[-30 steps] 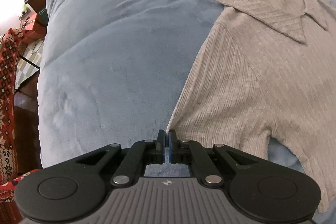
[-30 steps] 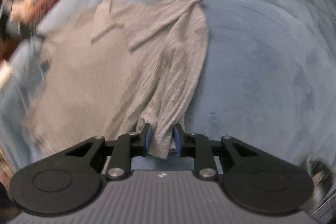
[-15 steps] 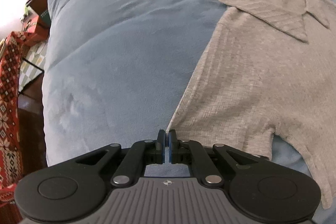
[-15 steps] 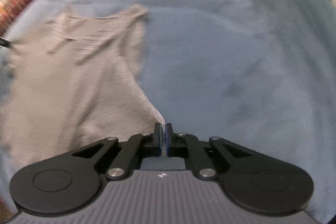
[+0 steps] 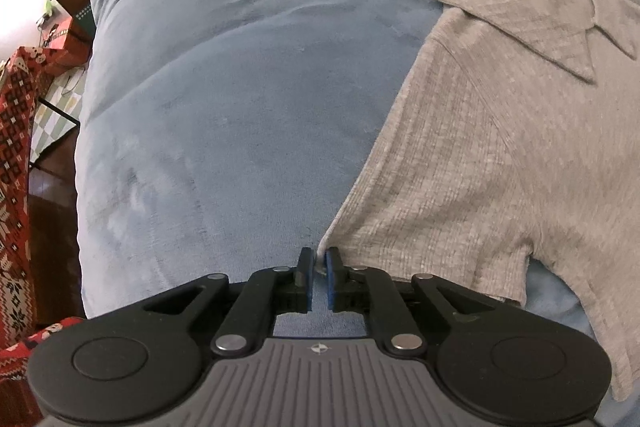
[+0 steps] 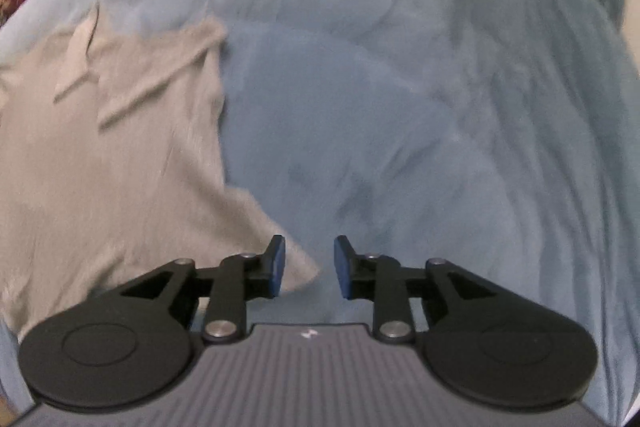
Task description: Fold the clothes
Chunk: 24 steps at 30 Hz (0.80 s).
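Left wrist view: your left tongs (image 5: 319, 277) point steeply down at the bed (image 5: 240, 107), whose blue cover fills most of the picture. The pads stand a narrow slit apart and are opening; the tip of the shirt (image 5: 500, 167) sleeve lies at the slit, and the pads seem no longer to press it, though the cloth there is too small to read surely. The grey ribbed shirt lies flat on the bed at the right, collar (image 5: 560, 23) toward the far end, its near sleeve running down to the tongs. A red patterned cloth (image 5: 16, 155) hangs beside the bed at the left edge.

Right wrist view (blurred): your right tongs (image 6: 309, 267) are spread and opening. A corner of the shirt (image 6: 100, 155) lies on the bed (image 6: 440, 107) just below and between the pads, reaching from the left pad (image 6: 277, 267) partway across the gap; neither pad pinches it. The rest of the shirt spreads to the left, collar at the far end.
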{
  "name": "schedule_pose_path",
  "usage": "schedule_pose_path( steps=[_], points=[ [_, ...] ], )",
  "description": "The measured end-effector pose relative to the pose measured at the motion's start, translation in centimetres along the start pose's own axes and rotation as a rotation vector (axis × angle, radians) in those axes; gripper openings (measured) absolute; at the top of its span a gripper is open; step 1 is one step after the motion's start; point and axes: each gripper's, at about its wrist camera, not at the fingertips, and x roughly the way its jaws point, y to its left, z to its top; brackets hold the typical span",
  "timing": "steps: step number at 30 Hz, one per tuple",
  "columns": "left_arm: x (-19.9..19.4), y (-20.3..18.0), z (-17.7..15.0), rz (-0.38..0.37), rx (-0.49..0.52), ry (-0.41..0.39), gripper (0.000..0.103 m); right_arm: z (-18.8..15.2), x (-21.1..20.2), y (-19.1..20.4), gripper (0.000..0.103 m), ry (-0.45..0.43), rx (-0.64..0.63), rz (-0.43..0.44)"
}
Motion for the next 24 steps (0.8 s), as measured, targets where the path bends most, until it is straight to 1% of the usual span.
schedule_pose_path(
  steps=[2,4,7,9,10,11,12,13,14,15,16,18,21,22,24],
  points=[
    [0.2,-0.1,0.1,0.002,0.003,0.003,0.008,2.4,0.4,0.7,0.030,-0.043,-0.019,0.040],
    [0.4,-0.2,0.1,0.006,0.003,0.003,0.008,4.7,2.4,2.2,0.030,-0.053,-0.046,0.082],
    [0.4,-0.3,0.1,0.011,-0.007,-0.002,0.008,7.6,6.8,4.0,0.030,-0.021,-0.066,0.128],
    [0.4,-0.2,0.0,0.009,-0.008,-0.006,0.008,7.7,8.6,4.6,0.030,0.006,-0.052,0.164],
    [0.4,-0.2,-0.1,0.007,-0.008,-0.008,0.008,7.8,9.6,4.8,0.023,0.019,-0.047,0.177],
    [0.4,-0.2,-0.2,0.005,-0.007,-0.008,0.008,7.8,10.2,5.2,0.008,0.027,-0.056,0.174],
    [0.4,-0.1,-0.2,0.002,-0.005,-0.008,0.008,7.9,10.7,5.7,0.005,0.035,-0.068,0.166],
    [0.5,-0.1,-0.2,0.000,-0.002,-0.008,0.008,8.1,11.0,6.2,0.005,0.033,-0.103,0.114],
    [0.5,0.0,-0.2,-0.002,0.001,-0.007,0.008,8.3,10.7,6.6,0.005,0.013,-0.148,0.049],
    [0.5,0.1,-0.2,-0.002,0.004,-0.007,0.008,8.5,10.2,6.7,0.005,-0.019,-0.173,0.003],
    [0.6,0.1,-0.2,-0.003,0.004,-0.006,0.008,9.0,10.1,6.5,0.005,-0.037,-0.174,-0.014],
    [0.7,0.1,-0.2,-0.001,0.002,-0.005,0.008,9.4,10.3,6.0,0.006,-0.031,-0.156,-0.018],
    [0.8,-0.1,-0.2,0.005,0.002,-0.005,0.008,9.2,11.0,5.9,0.022,0.001,-0.192,-0.021],
    [0.8,-0.2,-0.2,0.007,0.003,-0.005,0.008,9.1,10.9,5.2,0.022,-0.003,-0.166,-0.002],
    [0.7,-0.1,-0.3,0.006,0.000,-0.006,0.008,8.6,9.3,3.1,0.023,-0.022,-0.070,0.053]
  ],
)
